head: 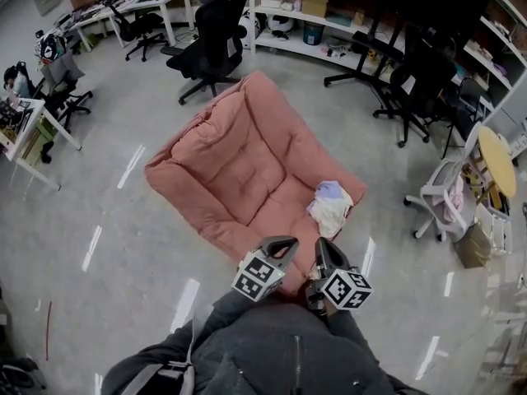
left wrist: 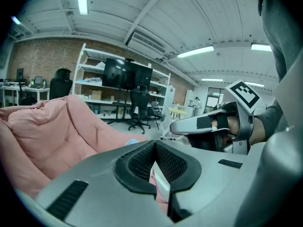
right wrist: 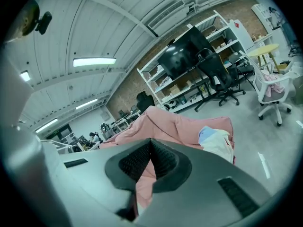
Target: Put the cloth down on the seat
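The left gripper (head: pixel 282 241) and the right gripper (head: pixel 323 243) hover side by side, each with its jaws pressed together and holding nothing. Just ahead of and below both tips lies the near edge of the pink seat (head: pixel 235 167). The cloth (head: pixel 331 206), white with a pale blue patch, rests crumpled on the seat cushion, ahead and right of the jaws and apart from them. Beyond the seat stand black office chairs (head: pixel 216 35) and white shelving (head: pixel 284 11). Far right of the jaws is a white chair (head: pixel 436 196).
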`<act>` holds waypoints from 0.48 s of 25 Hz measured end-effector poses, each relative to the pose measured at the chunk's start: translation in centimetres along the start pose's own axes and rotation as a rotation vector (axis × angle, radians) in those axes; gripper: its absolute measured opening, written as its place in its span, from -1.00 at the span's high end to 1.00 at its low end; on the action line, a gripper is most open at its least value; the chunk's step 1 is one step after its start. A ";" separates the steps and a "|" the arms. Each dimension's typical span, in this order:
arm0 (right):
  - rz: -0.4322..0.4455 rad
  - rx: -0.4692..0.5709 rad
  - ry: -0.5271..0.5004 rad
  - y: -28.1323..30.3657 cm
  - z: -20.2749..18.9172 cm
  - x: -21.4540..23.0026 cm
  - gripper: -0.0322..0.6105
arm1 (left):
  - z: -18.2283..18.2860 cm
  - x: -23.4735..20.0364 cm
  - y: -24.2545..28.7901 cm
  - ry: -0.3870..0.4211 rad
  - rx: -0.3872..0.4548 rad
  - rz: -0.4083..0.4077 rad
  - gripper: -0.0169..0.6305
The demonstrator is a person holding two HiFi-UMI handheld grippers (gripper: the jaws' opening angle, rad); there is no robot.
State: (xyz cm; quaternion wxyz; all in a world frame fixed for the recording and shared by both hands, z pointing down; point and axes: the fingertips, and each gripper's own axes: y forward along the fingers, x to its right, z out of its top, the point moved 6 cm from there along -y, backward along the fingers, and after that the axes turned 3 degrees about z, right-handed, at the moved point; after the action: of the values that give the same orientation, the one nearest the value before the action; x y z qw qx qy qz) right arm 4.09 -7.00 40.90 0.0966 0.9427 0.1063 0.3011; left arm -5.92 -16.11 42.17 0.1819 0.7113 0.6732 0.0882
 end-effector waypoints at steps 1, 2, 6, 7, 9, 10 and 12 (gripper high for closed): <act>-0.001 0.000 -0.003 0.0 0.0 -0.2 0.87 | -0.2 0.0 -0.2 -0.003 -0.002 -0.001 0.92; -0.001 -0.001 -0.007 0.1 -0.1 -0.4 0.87 | -0.3 -0.1 -0.4 -0.006 -0.001 -0.002 0.92; -0.004 -0.015 -0.026 0.0 -0.2 -1.0 0.87 | -0.6 0.0 -0.8 -0.022 0.010 -0.009 0.92; -0.005 -0.019 -0.027 0.0 -0.2 -1.0 0.87 | -0.5 0.0 -0.9 -0.026 0.015 -0.011 0.92; -0.010 -0.021 -0.024 0.0 -0.2 -0.9 0.87 | -0.3 0.1 -0.9 -0.032 0.021 -0.015 0.92; -0.014 -0.022 -0.021 0.0 -0.2 -0.7 0.87 | -0.3 0.1 -0.9 -0.034 0.018 -0.017 0.92; -0.021 -0.028 -0.017 0.0 -0.2 -0.5 0.87 | -0.4 0.0 -0.8 -0.040 0.018 -0.014 0.92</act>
State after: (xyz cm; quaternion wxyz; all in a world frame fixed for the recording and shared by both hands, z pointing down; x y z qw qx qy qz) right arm 3.52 -7.10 40.78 0.1136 0.9426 0.1111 0.2936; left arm -6.84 -15.99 42.19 0.1895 0.7096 0.6753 0.0665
